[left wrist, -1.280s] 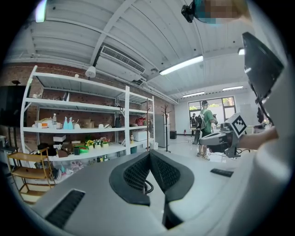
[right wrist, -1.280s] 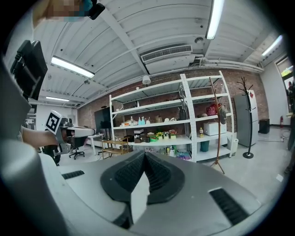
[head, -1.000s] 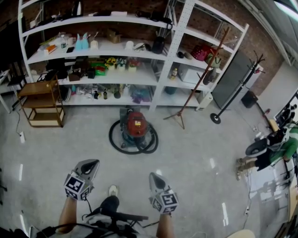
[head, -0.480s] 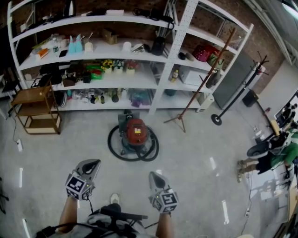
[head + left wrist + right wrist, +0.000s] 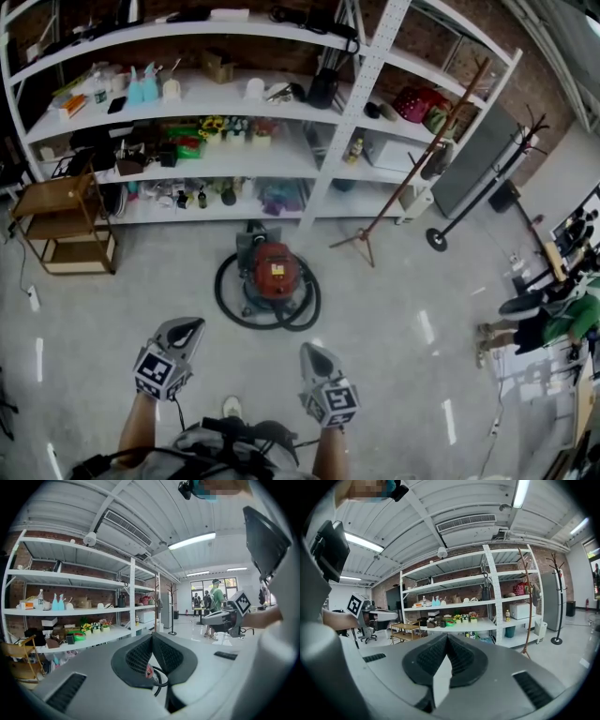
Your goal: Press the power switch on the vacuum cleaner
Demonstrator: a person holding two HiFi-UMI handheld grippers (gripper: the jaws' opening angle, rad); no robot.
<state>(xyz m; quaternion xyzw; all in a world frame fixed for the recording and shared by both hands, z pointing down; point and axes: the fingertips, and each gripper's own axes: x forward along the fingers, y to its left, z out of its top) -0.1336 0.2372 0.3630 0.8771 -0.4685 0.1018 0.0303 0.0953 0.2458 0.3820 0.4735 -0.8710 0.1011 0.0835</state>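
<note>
The vacuum cleaner (image 5: 275, 270) stands on the floor before the shelves, with a red top, a grey base and a black hose (image 5: 228, 298) coiled round it. My left gripper (image 5: 190, 327) and right gripper (image 5: 308, 353) hang side by side well short of it, both shut with nothing held. In the left gripper view the jaws (image 5: 152, 637) meet at the tips, and a bit of the red vacuum (image 5: 148, 671) shows through the gap below them. The right gripper view shows jaws (image 5: 446, 638) closed at the tips over bare floor. The power switch is too small to make out.
A white shelving unit (image 5: 356, 103) full of small items fills the back. A wooden cart (image 5: 56, 220) stands at the left, a leaning wooden pole stand (image 5: 403, 187) and a black coat rack (image 5: 487, 178) at the right. A person in green (image 5: 562, 319) is at the far right.
The view has crept forward, so the vacuum cleaner sits slightly lower and nearer in the head view. Both grippers keep the same pose, still shut.
</note>
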